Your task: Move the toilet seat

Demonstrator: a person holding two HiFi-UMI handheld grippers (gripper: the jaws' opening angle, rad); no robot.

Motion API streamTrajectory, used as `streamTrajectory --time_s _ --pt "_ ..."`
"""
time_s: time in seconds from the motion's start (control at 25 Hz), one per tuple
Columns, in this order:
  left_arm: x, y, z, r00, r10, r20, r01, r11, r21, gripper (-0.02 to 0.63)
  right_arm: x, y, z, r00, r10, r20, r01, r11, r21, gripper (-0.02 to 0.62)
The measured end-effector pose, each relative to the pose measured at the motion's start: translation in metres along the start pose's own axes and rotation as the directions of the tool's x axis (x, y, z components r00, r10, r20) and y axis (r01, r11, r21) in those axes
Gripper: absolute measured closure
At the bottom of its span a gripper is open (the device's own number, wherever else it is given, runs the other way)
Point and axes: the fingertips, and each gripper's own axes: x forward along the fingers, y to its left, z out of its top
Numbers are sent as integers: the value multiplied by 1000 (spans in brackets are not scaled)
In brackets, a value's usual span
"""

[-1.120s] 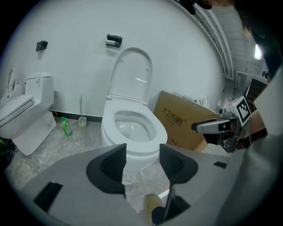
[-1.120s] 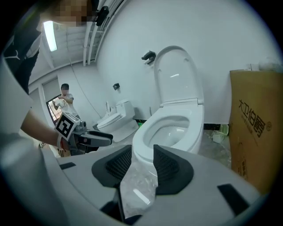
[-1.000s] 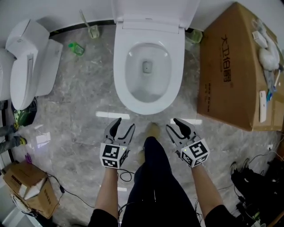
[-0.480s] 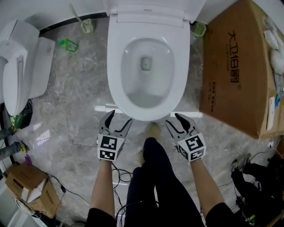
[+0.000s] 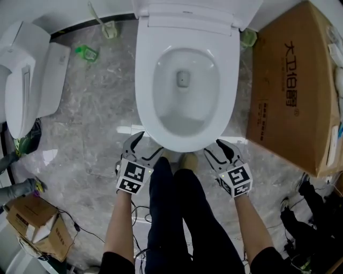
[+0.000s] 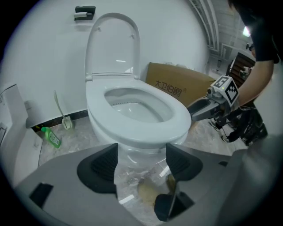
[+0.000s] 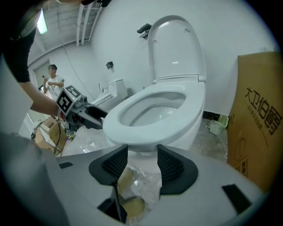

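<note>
The white toilet seat [image 5: 146,80] lies flat on the bowl, and its lid [image 5: 187,9] stands up against the wall. My left gripper [image 5: 140,151] is at the front left of the seat's rim and my right gripper [image 5: 218,152] at the front right, both just below it. The left gripper view looks between open jaws [image 6: 141,161] at the seat's front edge [image 6: 132,129]. In the right gripper view the seat [image 7: 132,130] sits just above the open jaws [image 7: 142,163]. Both pairs of jaws have just been opening, with nothing between them.
A large cardboard box [image 5: 295,91] stands close on the toilet's right. A second white toilet unit [image 5: 27,80] lies at the left, with a green bottle [image 5: 86,52] and a brush holder [image 5: 110,29] by the wall. A small box [image 5: 32,222] and cables sit near my feet.
Both grippers have come forward and down to the seat's front rim, and their jaws now stand wider. The toilet fills more of the head view.
</note>
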Motion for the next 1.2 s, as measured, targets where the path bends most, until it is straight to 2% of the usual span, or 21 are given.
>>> streamTrajectory --time_s 0.16,0.32,0.88,1.2 --pt "2 2 2 998 -55 -28 57 997 45 276 3 0 3 1000 1 14 -2 1000 13 371" --pt "2 4 3 997 -69 -40 71 996 58 268 0 2 5 999 1 32 -3 999 53 388" --pt "-37 -1 39 994 -108 10 108 994 -4 265 -38 14 49 997 -11 80 0 991 136 414" --pt "-79 -2 88 992 -89 84 93 995 -41 267 -74 20 98 990 -12 143 -10 989 150 419"
